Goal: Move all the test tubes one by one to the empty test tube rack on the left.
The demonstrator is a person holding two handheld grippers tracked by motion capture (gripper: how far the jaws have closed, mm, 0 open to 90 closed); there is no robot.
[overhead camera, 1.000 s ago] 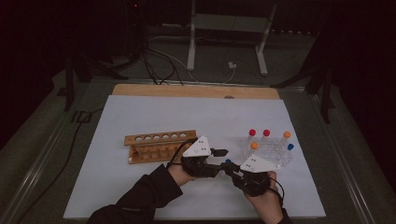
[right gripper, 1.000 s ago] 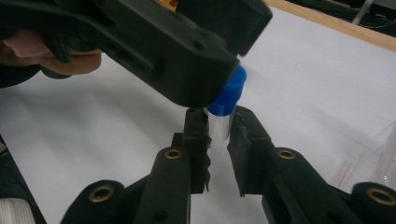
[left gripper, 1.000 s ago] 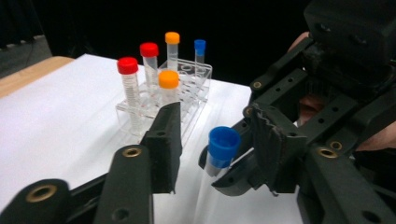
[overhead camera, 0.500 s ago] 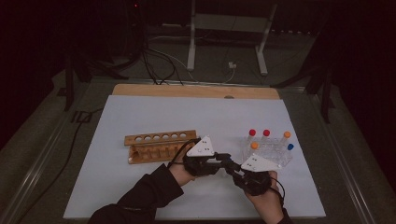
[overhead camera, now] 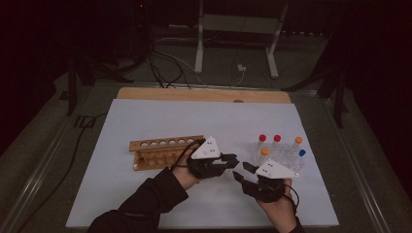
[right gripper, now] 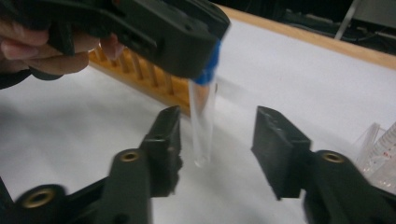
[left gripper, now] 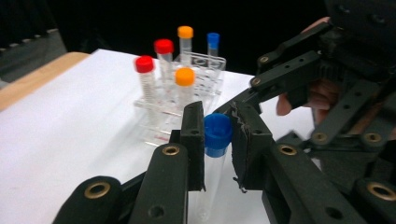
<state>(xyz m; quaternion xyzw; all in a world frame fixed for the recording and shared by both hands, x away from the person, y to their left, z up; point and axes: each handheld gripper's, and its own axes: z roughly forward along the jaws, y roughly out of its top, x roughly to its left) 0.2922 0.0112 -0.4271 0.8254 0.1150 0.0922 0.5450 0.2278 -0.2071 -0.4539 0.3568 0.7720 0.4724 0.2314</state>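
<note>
Left gripper (left gripper: 217,149) jaws clamp one blue-capped tube (left gripper: 215,140); right gripper (right gripper: 215,140) jaws apart; five tubes (overhead camera: 263,139) racked.

black fingers (left gripper: 194,140), brass rivets, dark sleeve (overhead camera: 145,201)

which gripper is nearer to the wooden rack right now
Left. The left gripper sits just off the wooden rack at its right end; the right gripper is farther right, nearer the person.
</note>
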